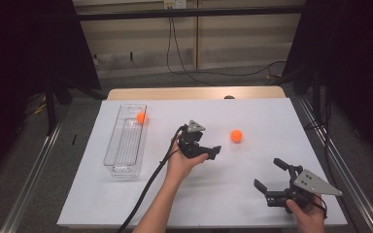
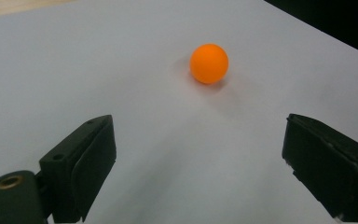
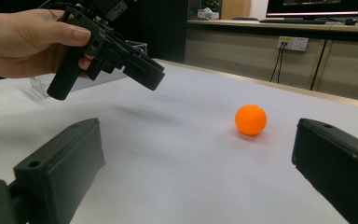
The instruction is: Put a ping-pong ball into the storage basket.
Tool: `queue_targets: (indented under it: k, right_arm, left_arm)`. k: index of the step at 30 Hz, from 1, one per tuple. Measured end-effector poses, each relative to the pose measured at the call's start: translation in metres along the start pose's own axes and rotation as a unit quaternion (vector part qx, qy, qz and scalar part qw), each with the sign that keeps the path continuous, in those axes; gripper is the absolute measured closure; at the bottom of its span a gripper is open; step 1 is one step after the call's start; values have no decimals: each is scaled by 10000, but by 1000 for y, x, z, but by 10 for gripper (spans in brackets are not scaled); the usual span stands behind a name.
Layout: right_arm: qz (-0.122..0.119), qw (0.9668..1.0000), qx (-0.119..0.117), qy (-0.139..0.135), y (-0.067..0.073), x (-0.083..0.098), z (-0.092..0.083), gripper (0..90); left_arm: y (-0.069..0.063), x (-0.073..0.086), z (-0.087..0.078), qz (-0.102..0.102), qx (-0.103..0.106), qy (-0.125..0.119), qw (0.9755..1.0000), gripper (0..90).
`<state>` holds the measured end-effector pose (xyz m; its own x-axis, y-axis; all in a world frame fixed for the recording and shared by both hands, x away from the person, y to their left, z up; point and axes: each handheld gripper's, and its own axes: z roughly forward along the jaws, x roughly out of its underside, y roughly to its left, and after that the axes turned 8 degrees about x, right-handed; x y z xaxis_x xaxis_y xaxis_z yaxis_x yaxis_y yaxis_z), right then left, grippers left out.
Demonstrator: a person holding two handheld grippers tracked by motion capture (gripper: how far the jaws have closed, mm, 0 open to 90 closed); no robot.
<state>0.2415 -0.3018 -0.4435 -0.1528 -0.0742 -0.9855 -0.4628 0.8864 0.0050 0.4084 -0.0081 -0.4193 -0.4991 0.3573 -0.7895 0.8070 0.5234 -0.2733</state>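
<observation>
My high view looks forward and down from above the near side of the desk (image 1: 252, 204), taking in its whole white top and the floor beyond. My left gripper view rides low and close, facing along its own jaws across the white surface at the orange ball (image 2: 209, 63). My right gripper view sits almost level with the desk, looking over it toward a far wall. All three share that ball, and the right gripper view also catches the left tongs (image 3: 142, 74).
</observation>
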Motion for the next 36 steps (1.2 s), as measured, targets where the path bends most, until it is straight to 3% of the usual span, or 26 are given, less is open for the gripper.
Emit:
queue_targets:
  k: [16,25,36]
  right_arm:
    - [27,10000,15,16,-1,1,0,16]
    - [-21,10000,14,13,0,0,-1,16]
    - [-6,10000,-6,1,0,0,-1,16]
  left_arm:
    - [-4,-2,11,39,51,86,9999,98]
    - [-6,-5,14,28,59,10,10000,98]
    - [-7,-4,30,-26,29,-27,10000,100]
